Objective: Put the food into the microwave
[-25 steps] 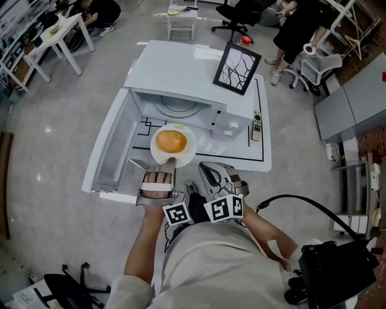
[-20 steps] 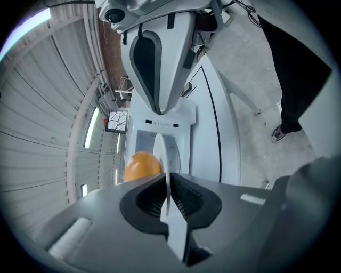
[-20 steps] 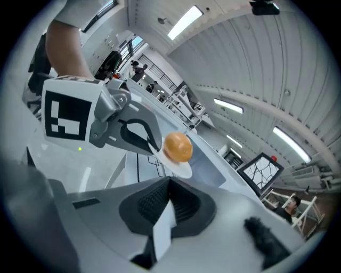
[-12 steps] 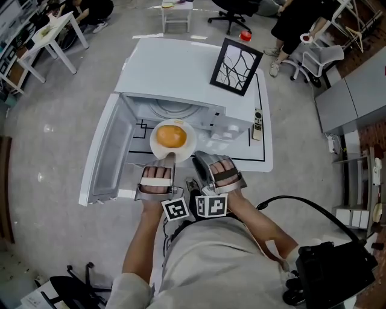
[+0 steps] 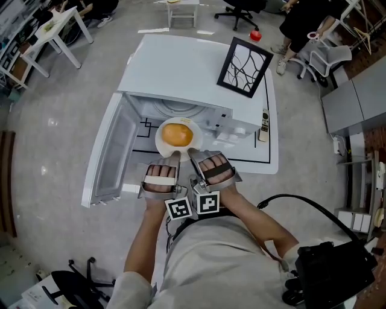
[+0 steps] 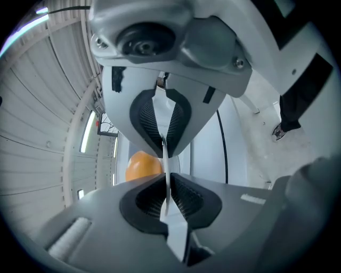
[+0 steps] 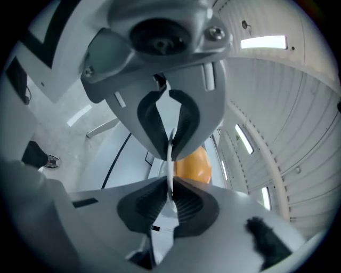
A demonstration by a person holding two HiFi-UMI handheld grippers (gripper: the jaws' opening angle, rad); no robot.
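R gripper (image 5: 191,152) newly at food (image 5: 177,134) plate (image 5: 161,142), jaws just closing on rim; L gripper (image 5: 175,156) clamped too.

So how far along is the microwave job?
Done: microwave door stands open. In hand: left gripper and right gripper clamp the plate rim, bun on top; the right's jaws have just been closing onto it. Left: slide plate onto the turntable, release.

- a framed picture (image 5: 244,67) of black branching lines stands on the white table (image 5: 181,66);
- a remote control (image 5: 263,126) lies near that table's right edge;
- a small red thing (image 5: 256,35) sits on the floor beyond;
- a black office chair (image 5: 241,7) stands at the top edge.
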